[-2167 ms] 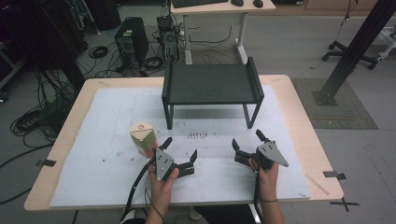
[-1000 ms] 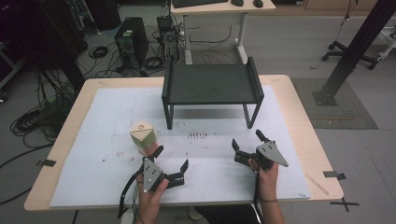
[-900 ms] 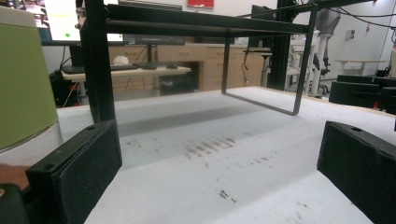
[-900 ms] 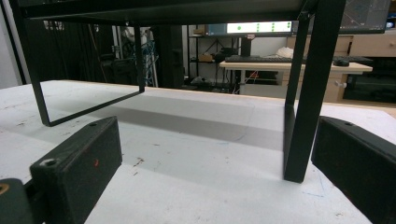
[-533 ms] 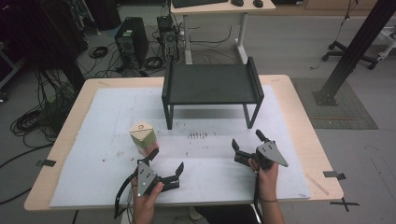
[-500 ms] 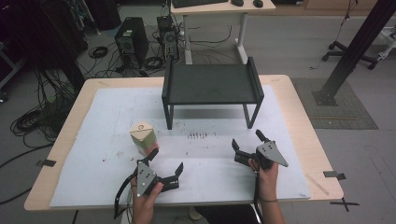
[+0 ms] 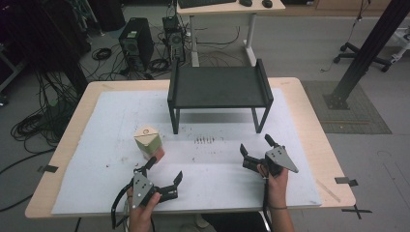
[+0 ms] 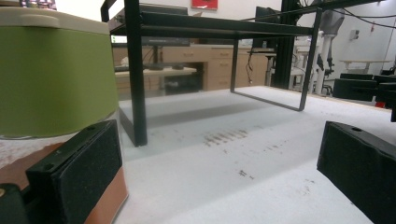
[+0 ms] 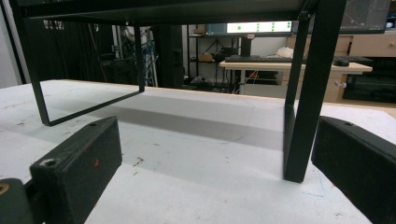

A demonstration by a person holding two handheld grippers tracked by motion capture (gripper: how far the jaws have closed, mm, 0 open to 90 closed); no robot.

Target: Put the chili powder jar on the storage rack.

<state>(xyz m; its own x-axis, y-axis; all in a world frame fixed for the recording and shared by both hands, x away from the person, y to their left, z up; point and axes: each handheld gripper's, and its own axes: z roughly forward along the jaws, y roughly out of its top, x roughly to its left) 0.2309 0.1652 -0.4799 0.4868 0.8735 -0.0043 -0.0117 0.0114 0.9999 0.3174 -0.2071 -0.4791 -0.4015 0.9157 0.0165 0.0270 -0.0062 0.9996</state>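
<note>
- Just beyond my left claw (image 7: 163, 180), its jaws apart, stands the green-and-cream carton with a brown base (image 7: 148, 143), upright, touching the outer jaw's tip.
- My right claw (image 7: 257, 152), also spread, is well apart from it, facing the black metal shelf rack (image 7: 220, 87) on the white surface (image 7: 121, 116).

grey floor (image 7: 300, 43), cables (image 7: 34, 121), desk (image 7: 227, 6)

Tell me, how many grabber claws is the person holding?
2. The left gripper sits beside the green-lidded jar; the right gripper sits before the black rack.

Green container (image 8: 53, 70) cropped top-left.
</note>
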